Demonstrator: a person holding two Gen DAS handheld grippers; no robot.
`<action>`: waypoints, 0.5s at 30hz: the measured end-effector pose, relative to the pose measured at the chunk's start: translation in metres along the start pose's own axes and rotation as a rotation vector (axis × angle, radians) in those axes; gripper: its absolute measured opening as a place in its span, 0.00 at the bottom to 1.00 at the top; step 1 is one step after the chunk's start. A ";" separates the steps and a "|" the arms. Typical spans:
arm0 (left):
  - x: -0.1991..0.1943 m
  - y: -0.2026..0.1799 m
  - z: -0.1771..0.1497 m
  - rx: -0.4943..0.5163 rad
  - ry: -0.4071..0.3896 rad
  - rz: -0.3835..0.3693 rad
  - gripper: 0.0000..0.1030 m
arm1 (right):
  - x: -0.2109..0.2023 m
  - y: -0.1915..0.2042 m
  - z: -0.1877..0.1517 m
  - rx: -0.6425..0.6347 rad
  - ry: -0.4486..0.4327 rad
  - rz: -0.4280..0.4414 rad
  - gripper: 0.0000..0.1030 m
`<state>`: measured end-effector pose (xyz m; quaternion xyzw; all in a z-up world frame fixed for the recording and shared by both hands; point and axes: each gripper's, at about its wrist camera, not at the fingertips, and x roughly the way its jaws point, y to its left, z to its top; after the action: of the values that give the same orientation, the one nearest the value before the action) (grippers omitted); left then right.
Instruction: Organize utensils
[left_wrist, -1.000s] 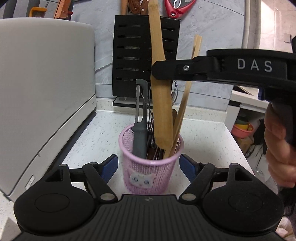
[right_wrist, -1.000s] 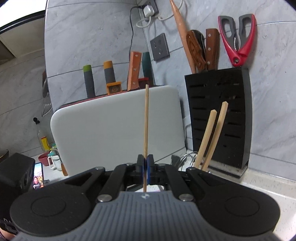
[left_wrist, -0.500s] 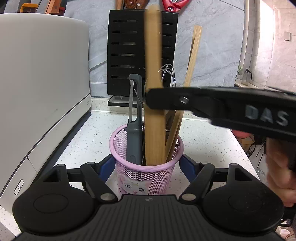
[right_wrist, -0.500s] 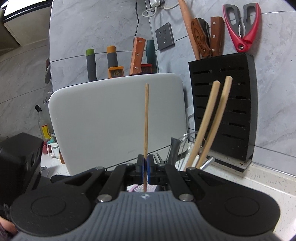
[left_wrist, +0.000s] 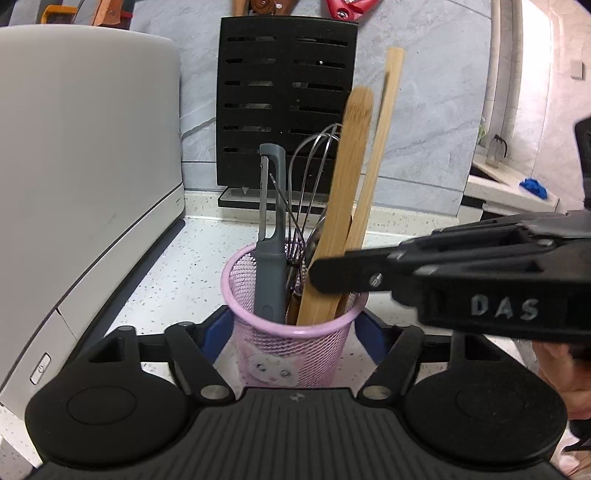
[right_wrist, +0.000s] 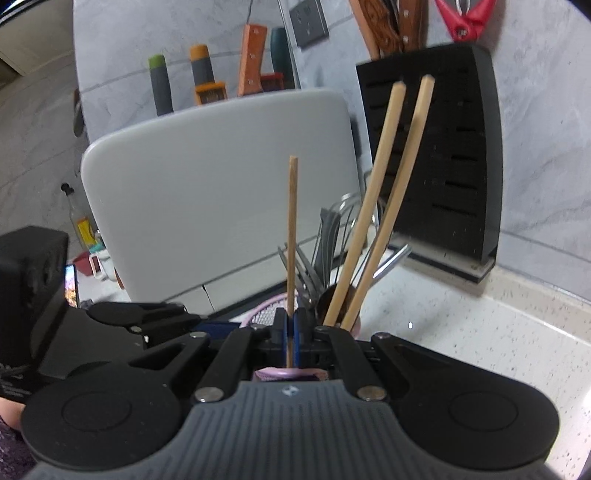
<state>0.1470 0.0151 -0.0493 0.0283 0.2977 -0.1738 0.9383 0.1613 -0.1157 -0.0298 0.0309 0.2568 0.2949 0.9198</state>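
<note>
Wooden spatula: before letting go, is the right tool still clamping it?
Touching. Right wrist view shows the right tool shut on the wooden spatula, pads pressing both faces.

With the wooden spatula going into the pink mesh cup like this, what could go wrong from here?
1. The right tongs still clamp the wooden spatula, which leans; letting go could knock the whisk or peeler.
2. The pink mesh cup is crowded and top-heavy; it may tip while the left tongs are only closing around it.
</note>
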 end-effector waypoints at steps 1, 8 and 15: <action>0.000 0.000 0.000 -0.002 0.000 0.000 0.79 | 0.003 0.000 0.000 0.004 0.019 -0.001 0.00; 0.001 0.000 0.000 -0.005 -0.001 0.000 0.79 | 0.007 -0.007 0.006 0.084 0.078 -0.027 0.06; -0.004 -0.003 -0.001 0.006 -0.021 0.011 0.88 | -0.025 0.000 0.016 0.059 0.028 -0.051 0.37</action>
<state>0.1419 0.0134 -0.0473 0.0308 0.2873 -0.1697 0.9422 0.1516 -0.1282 -0.0043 0.0472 0.2790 0.2643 0.9220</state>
